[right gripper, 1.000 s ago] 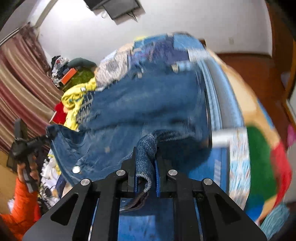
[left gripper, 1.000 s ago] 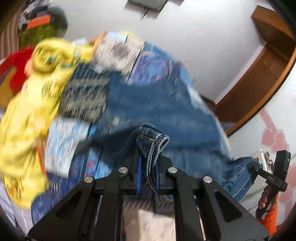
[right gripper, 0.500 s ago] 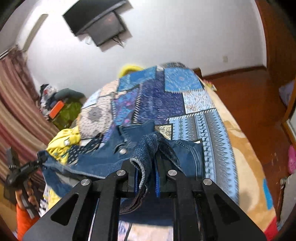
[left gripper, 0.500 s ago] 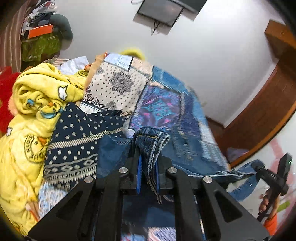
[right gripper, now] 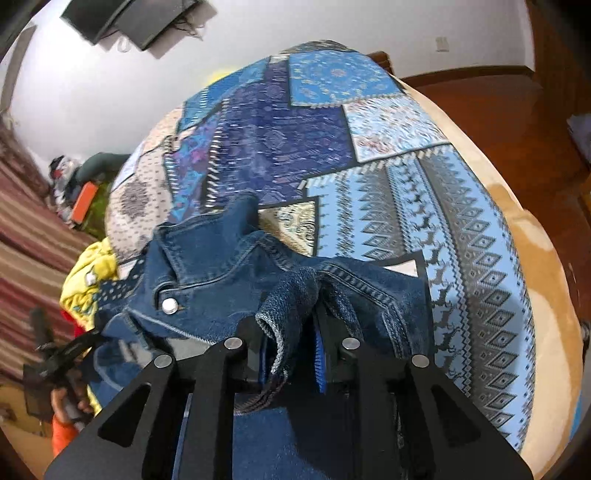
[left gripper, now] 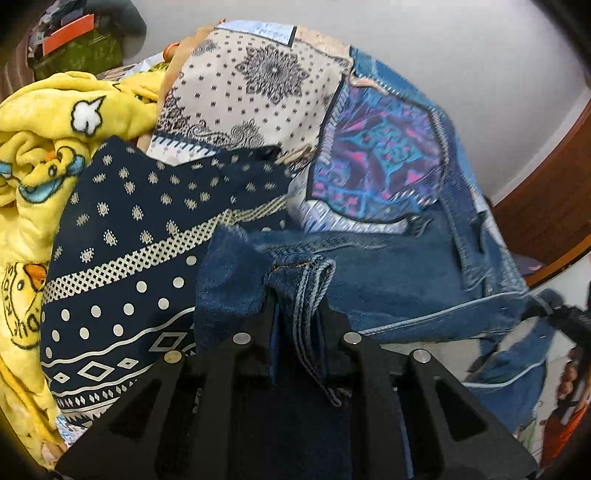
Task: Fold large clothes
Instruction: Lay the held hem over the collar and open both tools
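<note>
Left wrist view
- Left gripper (left gripper: 299, 328): low centre of frame; a bunched fold of denim stands between its fingers. The jaws have just been opening, and whether the pads yet press the cloth I cannot tell.
- Denim jacket (left gripper: 399, 273): dark blue, spread rightward from the gripper across the bed; a pale stitched hem runs along its near edge.
- Patchwork bedspread (left gripper: 258, 85): cream, navy and purple panels, lying beneath and beyond the jacket.
- Yellow blanket (left gripper: 40, 147): cartoon-duck print, heaped at the left edge, touching the navy panel.
- Right gripper (left gripper: 565, 317): far right edge, blurred, at the jacket's other end; the holding hand (left gripper: 567, 380) shows just below it.
- Orange sleeve (left gripper: 563, 424): bottom right corner, partly cut off.

Right wrist view
- Right gripper (right gripper: 291, 339): low centre; a frayed denim edge hangs between its fingers, a blue pad showing bare on the right side. The jaws have just been opening; grip uncertain.
- Denim jacket (right gripper: 221, 273): crumpled on the bedspread's near left part, one metal snap button (right gripper: 169, 305) facing up.
- Patchwork bedspread (right gripper: 424, 206): blue patterned panels, covering most of the bed.
- Left gripper (right gripper: 70, 347): lower left, at the jacket's far end; its jaws are too blurred to read here.
- Wall-mounted screen (right gripper: 122, 18): top left, on the white wall.
- Wooden floor (right gripper: 498, 107): right of the bed.
</note>
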`<action>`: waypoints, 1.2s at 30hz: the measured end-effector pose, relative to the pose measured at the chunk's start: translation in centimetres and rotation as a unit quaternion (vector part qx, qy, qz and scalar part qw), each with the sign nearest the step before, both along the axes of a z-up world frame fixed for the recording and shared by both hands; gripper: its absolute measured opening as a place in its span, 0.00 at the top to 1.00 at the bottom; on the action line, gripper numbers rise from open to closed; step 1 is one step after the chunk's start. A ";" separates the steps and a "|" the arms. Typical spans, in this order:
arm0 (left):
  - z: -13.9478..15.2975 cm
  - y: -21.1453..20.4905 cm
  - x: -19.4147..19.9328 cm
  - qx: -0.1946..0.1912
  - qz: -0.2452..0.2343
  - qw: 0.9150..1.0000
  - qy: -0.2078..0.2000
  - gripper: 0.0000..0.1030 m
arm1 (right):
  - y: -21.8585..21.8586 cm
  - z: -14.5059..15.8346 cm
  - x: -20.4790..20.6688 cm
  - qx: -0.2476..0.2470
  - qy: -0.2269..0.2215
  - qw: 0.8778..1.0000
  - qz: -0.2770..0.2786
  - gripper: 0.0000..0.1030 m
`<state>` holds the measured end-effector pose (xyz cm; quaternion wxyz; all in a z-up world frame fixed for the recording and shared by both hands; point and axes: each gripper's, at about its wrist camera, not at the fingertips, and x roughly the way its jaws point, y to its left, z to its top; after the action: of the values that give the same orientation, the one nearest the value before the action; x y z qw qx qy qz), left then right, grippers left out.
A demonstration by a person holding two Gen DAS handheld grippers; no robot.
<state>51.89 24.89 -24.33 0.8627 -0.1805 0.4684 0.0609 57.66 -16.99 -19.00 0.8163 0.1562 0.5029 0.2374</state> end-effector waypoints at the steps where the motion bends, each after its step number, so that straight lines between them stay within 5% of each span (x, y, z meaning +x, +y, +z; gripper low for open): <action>1: -0.1 -0.3 0.0 0.007 0.000 1.000 0.003 0.82 | -0.1 0.7 -0.3 0.000 -0.004 1.000 0.011 0.81; 6: 0.5 -2.4 0.0 0.079 -0.035 0.996 0.025 0.80 | 0.6 3.8 -1.5 -0.046 -0.034 0.997 0.051 0.78; 9: 1.5 -2.5 -0.4 0.072 -0.043 0.996 0.038 0.74 | 1.2 5.1 -2.2 -0.080 -0.042 0.994 0.062 0.78; 13: 3.4 -3.0 -1.6 0.087 -0.048 0.994 0.037 0.49 | 3.0 5.5 -3.7 -0.181 -0.055 0.978 0.089 0.77; 17: 5.1 -3.7 -2.7 0.106 -0.061 0.992 0.037 0.49 | 3.8 5.8 -4.7 -0.224 -0.062 0.969 0.088 0.76; 26: 6.4 -5.5 -5.8 0.114 -0.095 0.989 0.026 0.40 | 1.6 9.3 -4.0 -0.103 -0.024 0.993 0.054 0.74; 30: 2.8 -5.2 -6.3 0.095 -0.102 0.988 0.069 0.40 | -0.1 11.6 -4.2 -0.099 -0.061 0.993 0.020 0.40; 36: 0.3 -5.1 -7.3 0.105 -0.092 0.987 0.078 0.40 | -0.6 12.1 -7.1 -0.138 -0.102 0.985 0.034 0.29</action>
<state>44.62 19.76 -24.00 0.8396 -0.0395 0.5400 0.0446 50.54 -17.58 -6.95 0.8684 -0.0003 0.4503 0.2077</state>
